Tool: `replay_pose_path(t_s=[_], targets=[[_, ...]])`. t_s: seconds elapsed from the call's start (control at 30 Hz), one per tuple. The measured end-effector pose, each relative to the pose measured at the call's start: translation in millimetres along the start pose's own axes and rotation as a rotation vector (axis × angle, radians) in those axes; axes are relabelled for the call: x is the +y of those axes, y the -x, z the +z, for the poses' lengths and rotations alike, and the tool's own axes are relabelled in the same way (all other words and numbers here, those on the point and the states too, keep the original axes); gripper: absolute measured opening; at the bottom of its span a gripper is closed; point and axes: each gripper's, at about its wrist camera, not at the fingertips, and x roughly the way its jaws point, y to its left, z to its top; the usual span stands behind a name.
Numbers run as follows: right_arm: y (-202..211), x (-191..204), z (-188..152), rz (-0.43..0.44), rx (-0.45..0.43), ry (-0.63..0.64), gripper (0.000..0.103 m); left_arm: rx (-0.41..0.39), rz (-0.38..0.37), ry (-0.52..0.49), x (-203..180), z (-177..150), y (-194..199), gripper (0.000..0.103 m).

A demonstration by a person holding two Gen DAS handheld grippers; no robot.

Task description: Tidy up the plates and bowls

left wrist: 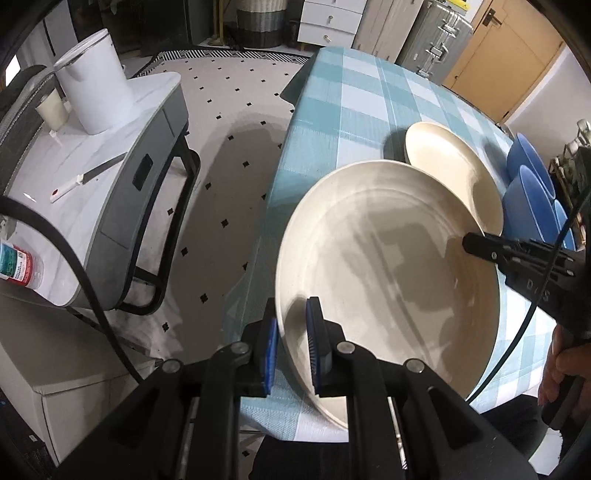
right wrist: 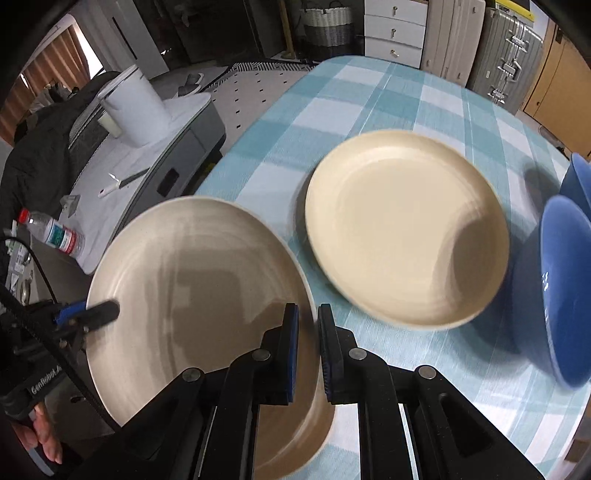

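I hold a large cream plate (left wrist: 388, 266) by opposite rims with both grippers, over the near left edge of the checked table (left wrist: 351, 103). My left gripper (left wrist: 291, 347) is shut on the plate's near-left rim. My right gripper (right wrist: 308, 347) is shut on the other rim; it also shows at the right of the left wrist view, right gripper (left wrist: 470, 243). The held plate (right wrist: 195, 295) and left gripper (right wrist: 107, 312) appear in the right wrist view. A second cream plate (right wrist: 402, 225) lies on the cloth beyond. Blue bowls (right wrist: 565, 288) stand to its right.
A grey side cabinet (left wrist: 147, 162) left of the table carries a white canister (left wrist: 92, 85), a knife (left wrist: 88, 177) and a plastic bottle (left wrist: 18, 266). Between cabinet and table lies patterned floor (left wrist: 229, 122). White drawers (left wrist: 328, 22) and a metal suitcase (left wrist: 436, 40) stand behind.
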Motion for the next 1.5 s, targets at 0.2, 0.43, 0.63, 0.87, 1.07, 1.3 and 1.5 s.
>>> replay_pose_path(t_s=[0.2, 0.43, 0.63, 0.87, 1.07, 1.3, 1.5], targets=[[-5.6, -0.9, -22.8, 0.006, -0.003, -0.002, 0.011, 0.02, 0.008, -0.014, -2.8, -14.6, -9.7, 0.012], [-6.3, 5.6, -37.7, -0.028, -0.02, 0.035, 0.011, 0.021, 0.027, -0.025, -6.8, -27.0, -17.1, 0.013], [-4.3, 5.8, -44.5, -0.056, -0.036, 0.066, 0.011, 0.016, 0.035, -0.045, -13.1, -31.1, -19.2, 0.014], [-3.9, 3.9, -49.8, -0.101, -0.05, 0.104, 0.011, 0.023, 0.056, -0.072, -23.1, -35.3, -26.5, 0.016], [-6.8, 12.6, -54.2, -0.167, -0.065, 0.184, 0.012, 0.019, 0.076, -0.081, -24.8, -36.8, -29.2, 0.017], [-15.2, 19.3, -63.8, -0.236, -0.089, 0.257, 0.013, 0.0, 0.104, -0.1, -29.4, -38.2, -31.1, 0.018], [-16.9, 20.3, -70.1, -0.252, -0.136, 0.272, 0.014, -0.017, 0.09, -0.086, -28.3, -39.4, -31.1, 0.021]])
